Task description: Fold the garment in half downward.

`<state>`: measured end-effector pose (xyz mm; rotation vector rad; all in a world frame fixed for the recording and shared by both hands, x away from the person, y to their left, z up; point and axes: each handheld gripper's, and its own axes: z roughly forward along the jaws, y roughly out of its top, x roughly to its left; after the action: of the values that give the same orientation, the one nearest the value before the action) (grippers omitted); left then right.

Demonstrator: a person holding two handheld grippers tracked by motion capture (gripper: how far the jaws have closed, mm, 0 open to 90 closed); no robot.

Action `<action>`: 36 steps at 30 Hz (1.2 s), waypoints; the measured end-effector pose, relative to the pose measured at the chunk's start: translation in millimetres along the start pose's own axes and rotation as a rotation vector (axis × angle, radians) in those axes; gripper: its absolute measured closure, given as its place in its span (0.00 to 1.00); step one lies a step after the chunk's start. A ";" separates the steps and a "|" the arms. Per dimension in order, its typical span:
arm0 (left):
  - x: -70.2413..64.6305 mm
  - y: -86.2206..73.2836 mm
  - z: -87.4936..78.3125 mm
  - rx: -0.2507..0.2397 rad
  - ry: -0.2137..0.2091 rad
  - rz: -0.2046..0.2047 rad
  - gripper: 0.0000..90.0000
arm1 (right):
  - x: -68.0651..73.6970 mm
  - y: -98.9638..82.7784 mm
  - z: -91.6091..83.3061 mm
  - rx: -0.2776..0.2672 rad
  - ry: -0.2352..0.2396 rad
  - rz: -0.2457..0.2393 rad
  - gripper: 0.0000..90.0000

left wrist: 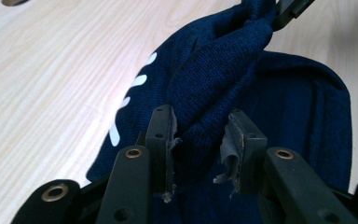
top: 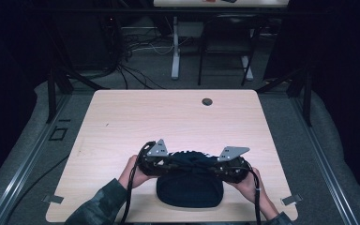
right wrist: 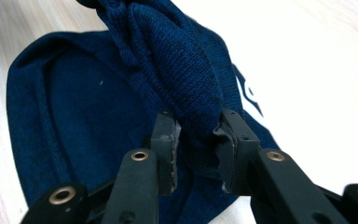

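Left hand: in at the near-left of the wooden table, wrapped around its gripper, green patterned sleeve showing at the bottom edge.
Left gripper: jaws pinching a bunched fold of the navy knit beanie; worn grey pads pressed into the cloth on both sides. In the high view it sits at the hat's left end, grey three-cornered plate on top.
Beanie: near the front edge of the table, centred between the two hands. Its upper edge is gathered and lifted into a ridge between the grippers, the rest lying flat on the wood. White markings show on the knit on the side away from the person.
Right gripper: also clamped on a fold of the same ridge, fabric squeezed between its frayed pads. In the high view it holds the hat's right end.
Right hand: near-right, gripping its tool, cable trailing off the front edge.
Far side: a round dark grommet in the tabletop, well apart from the hat.
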<state>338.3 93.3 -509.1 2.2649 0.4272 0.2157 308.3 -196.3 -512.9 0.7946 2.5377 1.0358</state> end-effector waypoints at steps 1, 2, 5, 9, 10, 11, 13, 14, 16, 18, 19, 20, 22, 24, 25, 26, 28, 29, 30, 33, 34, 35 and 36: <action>-1.0 -1.5 0.5 0.001 -0.005 -0.004 0.73 | 0.7 -1.3 0.6 0.003 0.004 0.001 0.77; -1.8 -2.3 0.9 0.004 -0.009 -0.004 0.73 | 1.5 -2.8 1.2 0.009 0.007 0.000 0.77; -5.3 -6.2 3.1 0.010 -0.015 -0.003 0.73 | 3.5 -6.1 2.9 0.019 0.012 0.001 0.77; -9.2 -12.4 5.7 0.011 -0.025 -0.011 0.73 | 6.2 -11.1 5.1 0.039 0.019 0.000 0.77; -10.2 -14.2 6.3 0.009 -0.026 -0.014 0.73 | 7.1 -12.6 6.3 0.039 0.023 0.002 0.77; -11.4 -16.2 7.2 0.003 -0.029 -0.021 0.73 | 8.0 -14.1 6.8 0.043 0.025 0.002 0.76; -13.6 -20.4 8.5 0.001 -0.034 -0.033 0.73 | 10.1 -17.3 8.2 0.053 0.029 -0.001 0.76; -15.0 -22.5 9.2 0.000 -0.034 -0.037 0.73 | 11.3 -19.1 8.9 0.061 0.031 -0.002 0.76; -17.6 -27.0 11.3 0.007 -0.040 -0.044 0.73 | 14.0 -23.0 11.3 0.066 0.036 -0.003 0.76; -19.4 -31.5 13.4 0.012 -0.054 -0.057 0.73 | 16.4 -25.9 12.2 0.075 0.034 -0.006 0.75; -20.0 -33.6 14.7 0.022 -0.062 -0.065 0.72 | 17.0 -26.6 12.1 0.082 0.035 -0.010 0.74; -20.6 -35.8 15.8 0.026 -0.067 -0.072 0.72 | 17.8 -27.7 12.9 0.077 0.040 -0.007 0.73; -21.6 -40.2 17.5 0.033 -0.078 -0.089 0.70 | 19.3 -29.8 13.5 0.082 0.049 -0.004 0.71; -23.9 -43.8 17.1 0.040 -0.090 -0.096 0.65 | 21.7 -32.4 13.6 0.080 0.055 -0.007 0.67; -25.1 -45.1 15.3 0.031 -0.101 -0.104 0.63 | 22.9 -33.6 12.8 0.076 0.059 -0.002 0.63; -26.0 -45.2 12.3 0.030 -0.100 -0.103 0.59 | 23.8 -34.1 11.4 0.072 0.068 0.003 0.59; -27.2 -44.0 2.3 0.012 -0.077 -0.104 0.50 | 23.8 -34.2 5.2 0.066 0.088 0.009 0.52; -26.9 -42.8 -3.7 -0.003 -0.072 -0.107 0.47 | 23.8 -33.8 1.4 0.057 0.094 0.021 0.51; -26.3 -41.1 -10.3 -0.022 -0.063 -0.106 0.45 | 22.8 -33.0 -2.7 0.046 0.096 0.025 0.49; -22.0 -32.7 -26.2 -0.064 -0.003 -0.100 0.41 | 17.1 -26.5 -14.4 -0.003 0.070 0.051 0.48; -19.6 -29.8 -28.9 -0.082 0.018 -0.107 0.41 | 15.4 -23.9 -16.0 -0.015 0.058 0.059 0.47; -16.3 -27.0 -30.5 -0.085 0.038 -0.108 0.40 | 12.8 -20.2 -18.0 -0.031 0.046 0.069 0.47; -13.2 -24.7 -30.6 -0.087 0.062 -0.116 0.40 | 10.2 -16.4 -18.7 -0.042 0.034 0.078 0.47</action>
<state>311.4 124.9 -507.6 2.1455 0.5687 0.2407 285.4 -210.3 -512.1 0.8777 2.5223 1.1322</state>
